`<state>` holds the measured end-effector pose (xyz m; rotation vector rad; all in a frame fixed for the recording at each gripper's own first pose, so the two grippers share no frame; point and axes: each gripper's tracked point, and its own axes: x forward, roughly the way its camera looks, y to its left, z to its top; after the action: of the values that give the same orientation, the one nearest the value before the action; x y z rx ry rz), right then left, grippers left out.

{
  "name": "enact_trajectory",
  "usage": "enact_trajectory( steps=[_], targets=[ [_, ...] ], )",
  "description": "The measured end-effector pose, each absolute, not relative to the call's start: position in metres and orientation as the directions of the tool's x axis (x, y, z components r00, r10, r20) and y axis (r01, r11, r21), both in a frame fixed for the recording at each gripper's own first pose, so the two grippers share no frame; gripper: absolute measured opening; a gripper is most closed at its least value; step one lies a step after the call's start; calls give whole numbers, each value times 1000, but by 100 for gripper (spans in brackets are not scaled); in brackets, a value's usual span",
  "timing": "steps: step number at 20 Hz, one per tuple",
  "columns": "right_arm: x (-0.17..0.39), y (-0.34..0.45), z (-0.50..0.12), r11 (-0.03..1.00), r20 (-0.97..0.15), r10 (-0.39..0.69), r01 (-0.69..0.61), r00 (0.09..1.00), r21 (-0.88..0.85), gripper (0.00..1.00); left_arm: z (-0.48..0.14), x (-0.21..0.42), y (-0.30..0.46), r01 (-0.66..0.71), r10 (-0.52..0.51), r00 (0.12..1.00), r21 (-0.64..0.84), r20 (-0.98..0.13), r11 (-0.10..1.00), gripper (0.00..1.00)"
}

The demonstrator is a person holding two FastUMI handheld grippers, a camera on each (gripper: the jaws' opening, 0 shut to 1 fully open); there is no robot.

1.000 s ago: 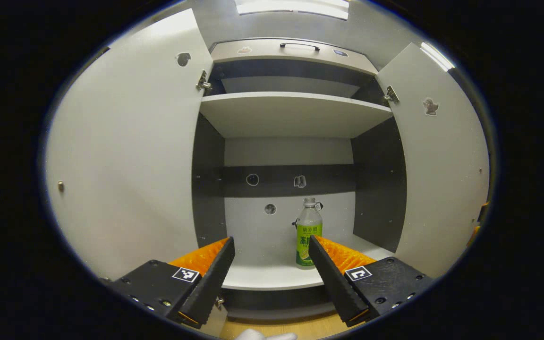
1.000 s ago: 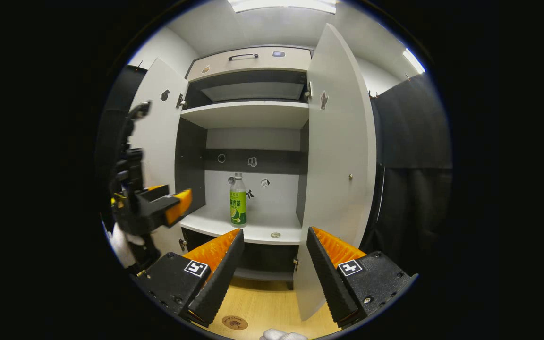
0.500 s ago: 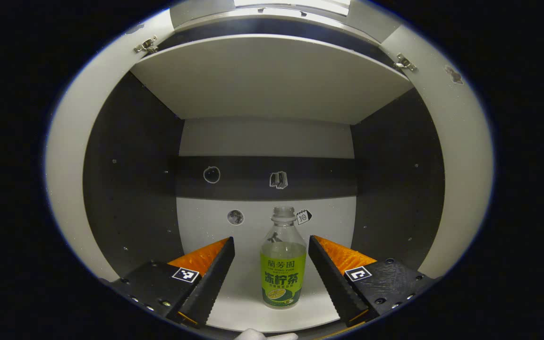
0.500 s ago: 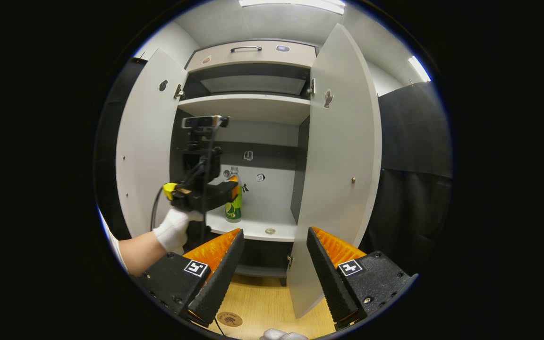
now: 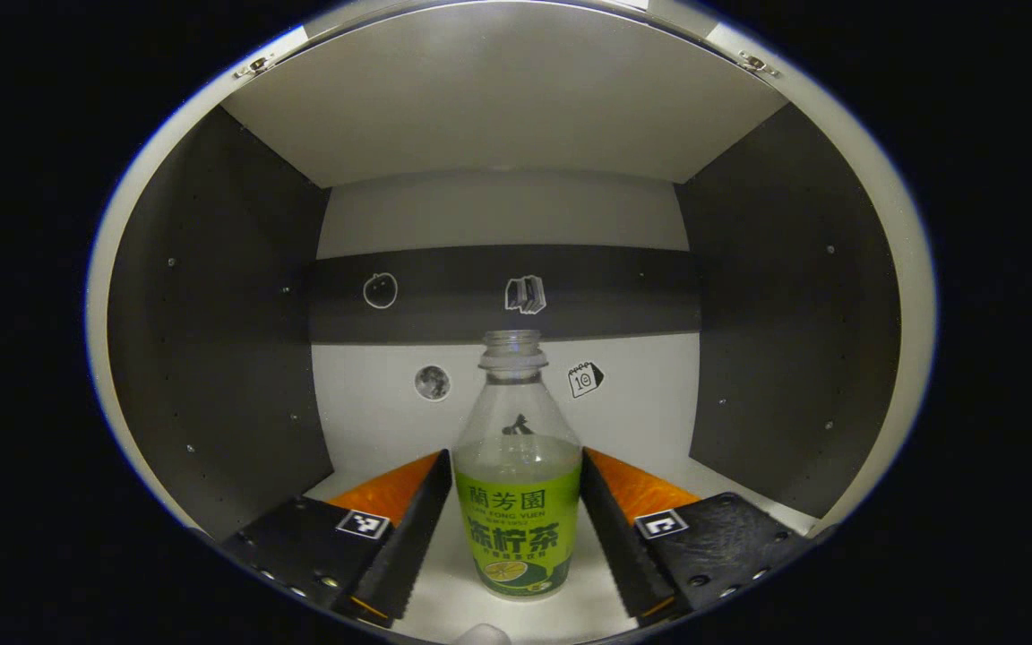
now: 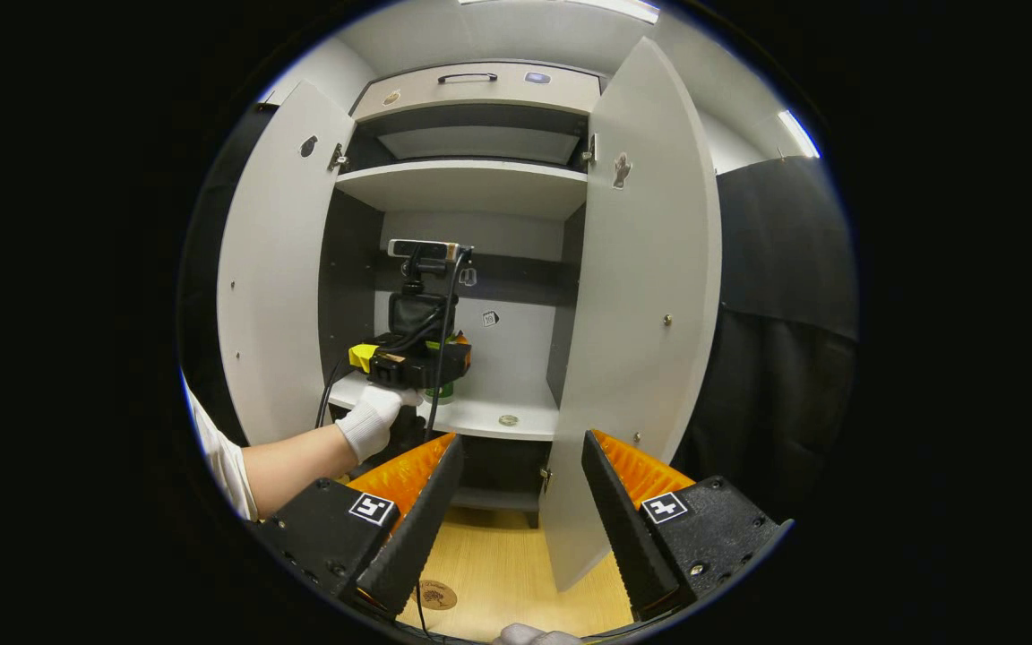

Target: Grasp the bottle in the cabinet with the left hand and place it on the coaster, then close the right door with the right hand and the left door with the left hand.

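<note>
In the left gripper view the left gripper (image 5: pixel 516 528) sits at 6 o'clock with its 2 fingers spread to either side of the bottle (image 5: pixel 520 502), the jaws wide enough that a sliver of gap seems to remain on each flank, so the bottle is bracketed but probably not yet pinched. The bottle stands upright on the lower shelf (image 5: pixel 444 609) of the cabinet, its labelled belly level with the pads and its capless neck rising toward 12 o'clock. To do this step well, the person should close evenly on the label band, where the wall is straight, rather than on the tapering shoulder above, and squeeze gently, since a thin plastic bottle with liquid will likely buckle or spill from the open mouth if crushed or tipped. A short straight lift before drawing back would keep the base from dragging. In the right gripper view the right gripper (image 6: pixel 516 528) waits at 6 o'clock with its jaws wide and nothing between them; the coaster (image 6: pixel 434 595) lies on the wooden floor at 7 o'clock. Farther off, a gloved hand (image 6: pixel 371 419) holds the other gripper inside the cabinet at 10 o'clock, between the left door (image 6: pixel 274 269) and the right door (image 6: pixel 650 296), both standing open.
</note>
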<state>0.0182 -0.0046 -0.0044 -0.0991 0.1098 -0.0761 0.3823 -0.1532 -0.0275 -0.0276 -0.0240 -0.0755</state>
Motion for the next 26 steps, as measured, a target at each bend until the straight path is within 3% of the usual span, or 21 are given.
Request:
enact_trajectory(
  steps=[1,8,12,19,26],
  targets=[
    [15,-5,-5,992,-105,-80,69,991,-102,82,-26,378,-149,71,-71,997,-31,21,997,74],
    [-10,-10,-4,994,-84,-78,71,993,-87,82,20,299,-147,167,-161,977,-30,142,986,74],
    [-21,-15,-12,995,-96,-83,77,992,-65,82,23,241,-135,220,-213,965,-31,155,975,74],
    [-38,-26,-30,993,-119,-112,106,987,-57,82,-21,130,-130,274,-264,955,-61,138,960,74],
    [-46,-32,-53,993,-165,-119,115,979,-35,83,-98,74,-135,331,-329,941,-12,82,944,74]
  ],
)
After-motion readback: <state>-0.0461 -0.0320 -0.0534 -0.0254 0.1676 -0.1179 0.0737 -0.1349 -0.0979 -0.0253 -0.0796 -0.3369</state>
